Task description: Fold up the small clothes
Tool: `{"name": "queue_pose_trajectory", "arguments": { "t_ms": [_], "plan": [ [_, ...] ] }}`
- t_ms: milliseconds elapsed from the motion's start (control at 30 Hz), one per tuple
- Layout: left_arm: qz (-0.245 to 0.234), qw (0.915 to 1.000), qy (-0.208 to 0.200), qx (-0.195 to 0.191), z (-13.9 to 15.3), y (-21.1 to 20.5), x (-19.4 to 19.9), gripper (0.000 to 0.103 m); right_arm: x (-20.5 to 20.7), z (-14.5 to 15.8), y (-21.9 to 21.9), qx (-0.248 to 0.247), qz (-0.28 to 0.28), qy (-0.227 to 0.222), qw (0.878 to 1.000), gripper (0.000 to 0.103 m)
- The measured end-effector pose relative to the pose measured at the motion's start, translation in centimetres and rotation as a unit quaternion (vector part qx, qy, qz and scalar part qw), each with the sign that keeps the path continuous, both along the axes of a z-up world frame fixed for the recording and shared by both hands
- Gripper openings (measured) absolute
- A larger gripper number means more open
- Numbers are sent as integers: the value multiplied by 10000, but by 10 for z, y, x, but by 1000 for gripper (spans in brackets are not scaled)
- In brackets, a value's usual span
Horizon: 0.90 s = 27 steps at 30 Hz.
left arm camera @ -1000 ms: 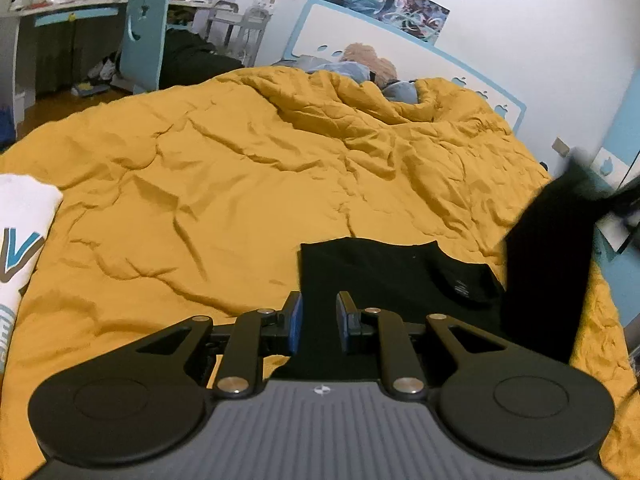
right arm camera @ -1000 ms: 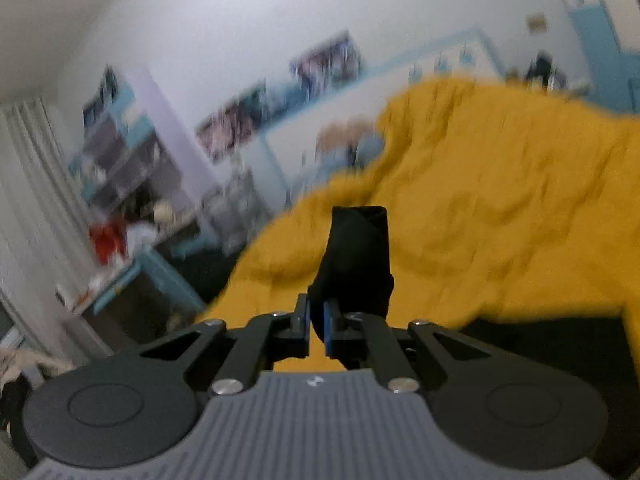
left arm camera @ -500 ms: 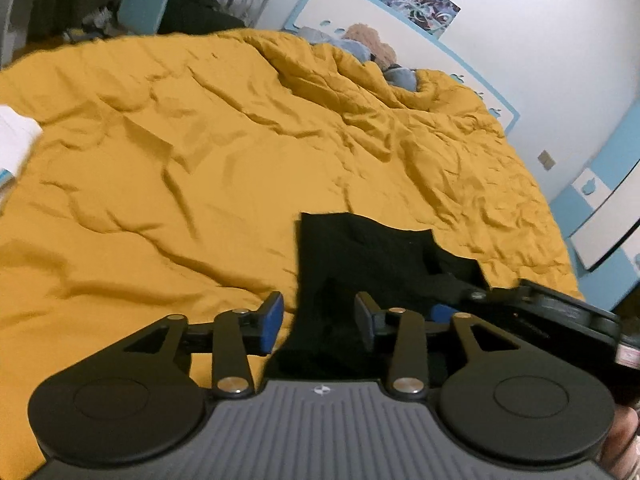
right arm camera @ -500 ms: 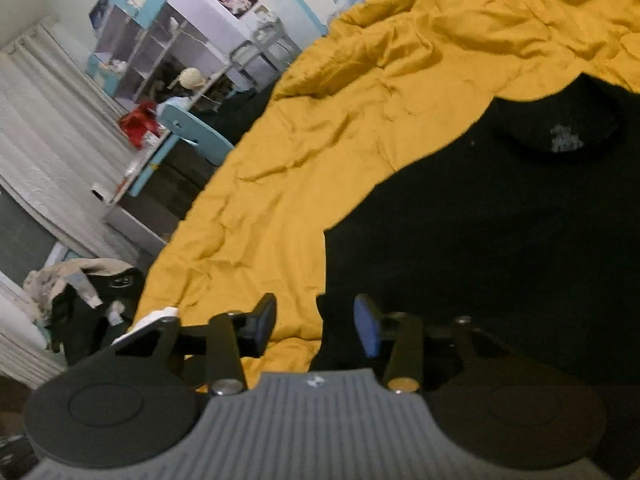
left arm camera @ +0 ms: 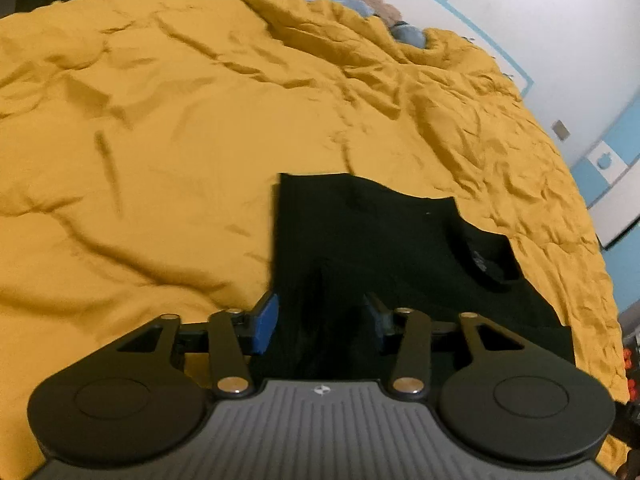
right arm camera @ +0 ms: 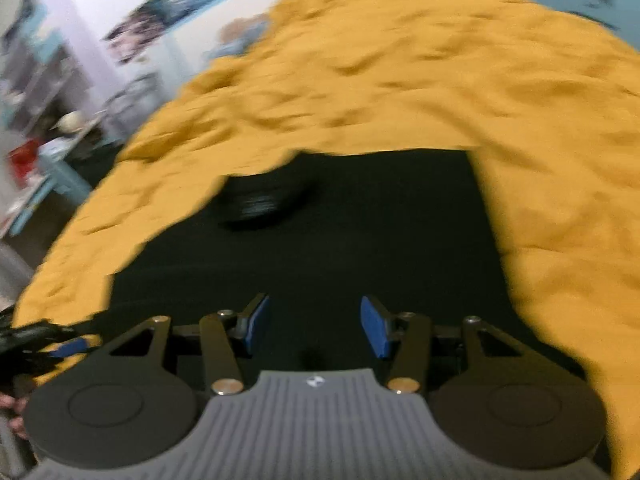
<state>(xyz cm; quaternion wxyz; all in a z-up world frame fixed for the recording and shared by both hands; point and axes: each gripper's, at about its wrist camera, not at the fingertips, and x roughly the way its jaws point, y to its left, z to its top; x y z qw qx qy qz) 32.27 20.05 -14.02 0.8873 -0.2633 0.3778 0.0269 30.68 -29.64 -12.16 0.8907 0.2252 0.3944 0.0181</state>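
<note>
Inside, black shirt [left arm camera: 392, 256] neck label [left arm camera: 479, 261] print unreadable.

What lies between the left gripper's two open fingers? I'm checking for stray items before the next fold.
Only the black cotton T-shirt on the mustard-yellow quilt shows between the left gripper fingers, in the left wrist view.

The black shirt's [left arm camera: 400, 264] neck label print seems too blurred to read.
</note>
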Motion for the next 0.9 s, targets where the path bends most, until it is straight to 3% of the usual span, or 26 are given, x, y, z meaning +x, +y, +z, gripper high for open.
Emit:
{"name": "queue_pose_trajectory", "arguments": {
  "t_ms": [67, 167, 267, 333, 400, 467, 500, 533, 600, 733, 900],
  "plan": [
    [-147, 9998, 81, 49, -1, -5, 7, 3, -15, -5, -25, -71, -145, 3, 9999, 47],
    [-269, 9992, -121, 265, 13, -13, 8, 2, -35, -8, -43, -355, -223, -33, 9991, 47],
    [-326, 9965, -739, 231, 55, -17, -5, 2, -46, -11, -50, -702, -372, -146, 9967, 47],
    [-352, 9935, -990, 439, 75, -20, -16, 2, -47, -16, -56, -779, -505, -72, 9957, 47],
    [-405, 9930, -749, 817, 75, -22, -14, 2, -43, -24, -62, -680, -583, 22, 9960, 46],
    [-328, 9923, -166, 1187, 53, -21, -4, 2, -37, -33, -64, -478, -500, 68, 9976, 39],
    [-302, 9920, 79, 1225, 39, -20, 1, 2, -36, -37, -64, -437, -467, 72, 9979, 33],
    [-324, 9917, 223, 1226, 26, -19, 4, 2, -37, -39, -64, -418, -459, 80, 9980, 17],
    [-378, 9901, 363, 1299, 9, -21, 6, 2, -36, -43, -67, -483, -602, 129, 9969, 0],
    [-289, 9897, 431, 1334, -3, -23, 6, 3, -41, -44, -76, -570, -804, 108, 9951, 0],
    [-256, 9890, 429, 1395, 2, -26, 3, 6, -42, -37, -73, -739, -866, 65, 9935, 0]
  ]
}}
